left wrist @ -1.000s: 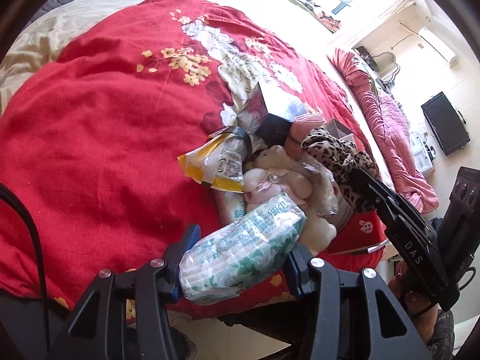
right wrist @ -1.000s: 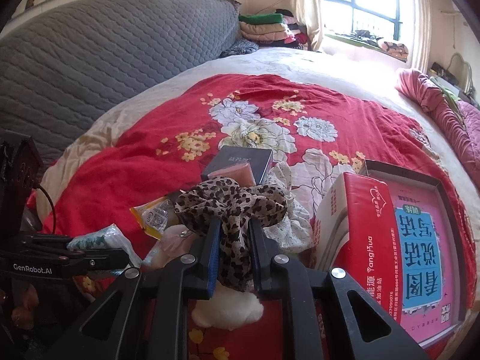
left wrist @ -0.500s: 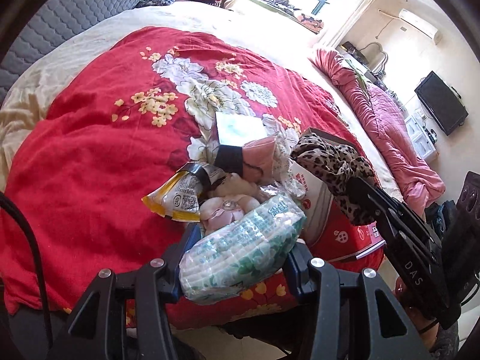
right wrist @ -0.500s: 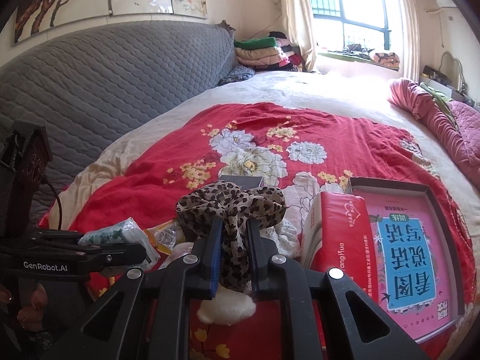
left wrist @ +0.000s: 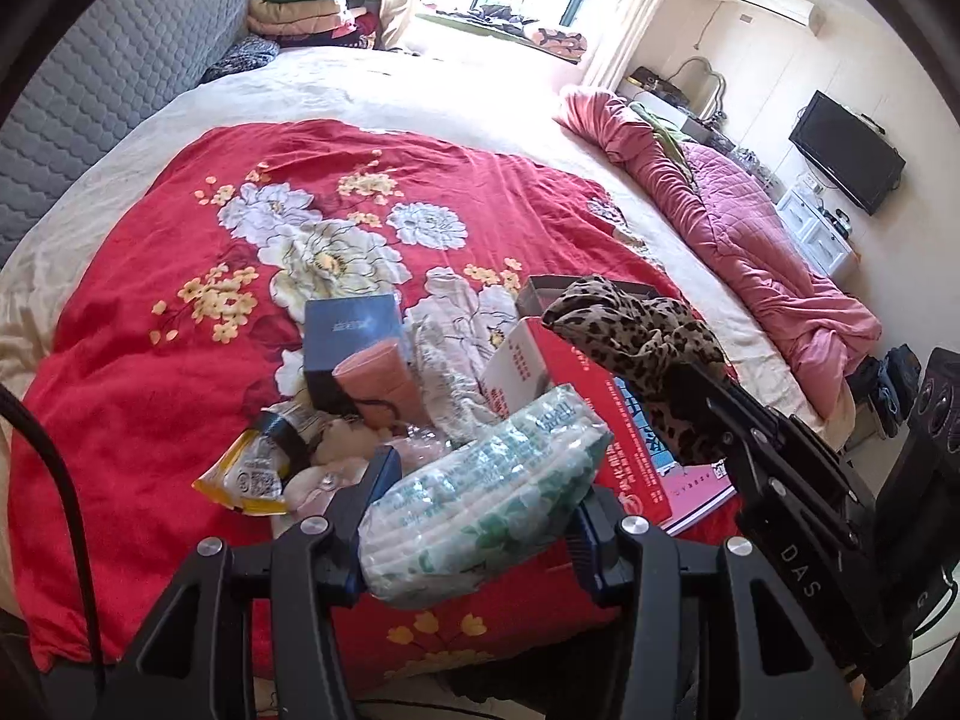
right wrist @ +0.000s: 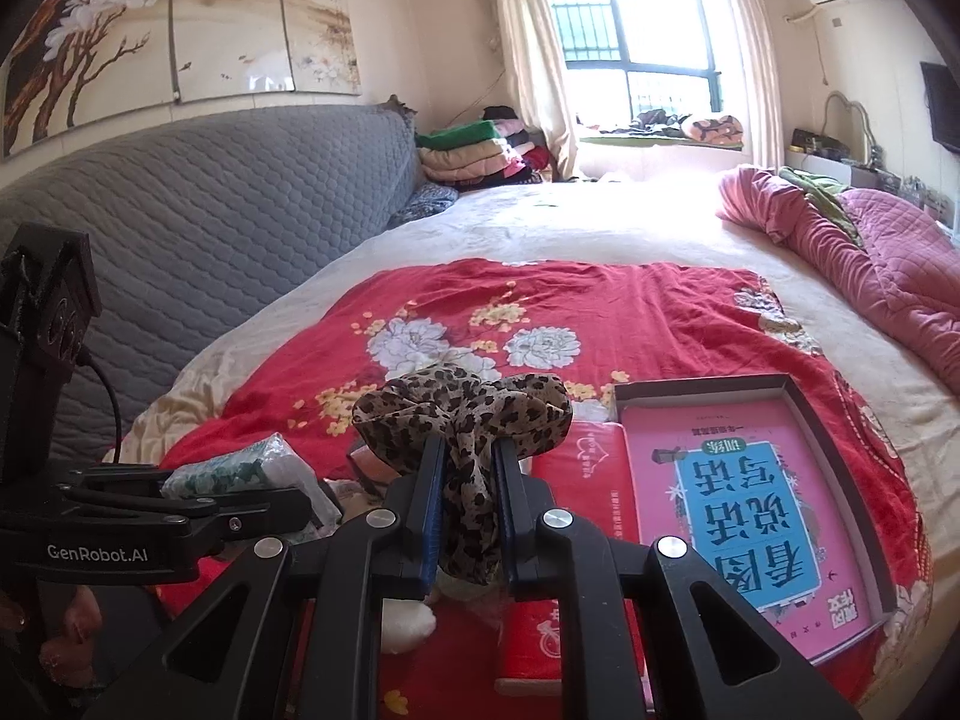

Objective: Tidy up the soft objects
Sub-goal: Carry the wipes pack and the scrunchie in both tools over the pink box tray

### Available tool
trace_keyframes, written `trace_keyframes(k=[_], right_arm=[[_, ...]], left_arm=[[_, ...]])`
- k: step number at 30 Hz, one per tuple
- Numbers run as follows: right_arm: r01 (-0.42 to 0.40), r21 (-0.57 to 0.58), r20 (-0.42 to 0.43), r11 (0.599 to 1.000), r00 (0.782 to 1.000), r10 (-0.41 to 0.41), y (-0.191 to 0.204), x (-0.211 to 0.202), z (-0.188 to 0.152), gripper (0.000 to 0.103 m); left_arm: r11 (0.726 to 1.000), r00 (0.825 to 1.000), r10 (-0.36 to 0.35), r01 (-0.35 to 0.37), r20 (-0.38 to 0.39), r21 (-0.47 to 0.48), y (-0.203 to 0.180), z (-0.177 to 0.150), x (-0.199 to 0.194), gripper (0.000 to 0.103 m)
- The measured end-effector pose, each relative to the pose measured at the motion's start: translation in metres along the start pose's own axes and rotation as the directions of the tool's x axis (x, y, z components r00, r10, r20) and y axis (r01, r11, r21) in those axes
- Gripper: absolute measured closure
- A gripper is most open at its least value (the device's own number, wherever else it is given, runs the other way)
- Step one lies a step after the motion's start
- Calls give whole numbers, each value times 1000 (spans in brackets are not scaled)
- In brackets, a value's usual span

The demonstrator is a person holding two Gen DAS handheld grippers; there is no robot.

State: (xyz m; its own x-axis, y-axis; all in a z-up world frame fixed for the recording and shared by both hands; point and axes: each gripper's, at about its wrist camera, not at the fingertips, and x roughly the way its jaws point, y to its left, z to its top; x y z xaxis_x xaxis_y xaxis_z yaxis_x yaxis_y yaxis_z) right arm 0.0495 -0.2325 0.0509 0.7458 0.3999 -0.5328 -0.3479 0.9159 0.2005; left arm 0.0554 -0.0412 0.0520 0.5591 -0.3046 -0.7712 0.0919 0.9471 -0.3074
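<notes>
Both grippers have risen from the bed since earlier. My left gripper (left wrist: 480, 510) clamps the tissue pack (left wrist: 480, 492); my right gripper (right wrist: 468, 492) pinches the leopard scarf (right wrist: 462, 420) narrowly, above the quilt (left wrist: 150, 330).

A green-and-white tissue pack (left wrist: 480, 492) lies crosswise, clamped at both ends. A leopard-print scarf (right wrist: 468, 420) hangs bunched, pinched mid-length above the bed.

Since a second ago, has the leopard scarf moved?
Yes. The leopard scarf, clamped in the right gripper, has risen off the pile, now above the red box.
</notes>
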Motion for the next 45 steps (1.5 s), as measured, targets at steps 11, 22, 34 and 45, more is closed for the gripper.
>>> trace_keyframes(k=[11,22,34,45], right_arm=[[139,102,66,985,987,-146,-62,-25,3,88],[311,180,69,933,942,-328,-138,-53,-6,88],[382,271,-87,883,924,-373,-199,-45,-43,88],[398,302,-197,866,915,-352,-222,-25,-66,87]], left_arm=[[994,1000,-25,27,-17,108,-78,19,28,52],[984,996,-40,53,-80,170,-137,31,74,52],[959,976,14,48,-219,278,-187,23,153,52],[941,949,65,44,-309,335,-199,-1,197,52]])
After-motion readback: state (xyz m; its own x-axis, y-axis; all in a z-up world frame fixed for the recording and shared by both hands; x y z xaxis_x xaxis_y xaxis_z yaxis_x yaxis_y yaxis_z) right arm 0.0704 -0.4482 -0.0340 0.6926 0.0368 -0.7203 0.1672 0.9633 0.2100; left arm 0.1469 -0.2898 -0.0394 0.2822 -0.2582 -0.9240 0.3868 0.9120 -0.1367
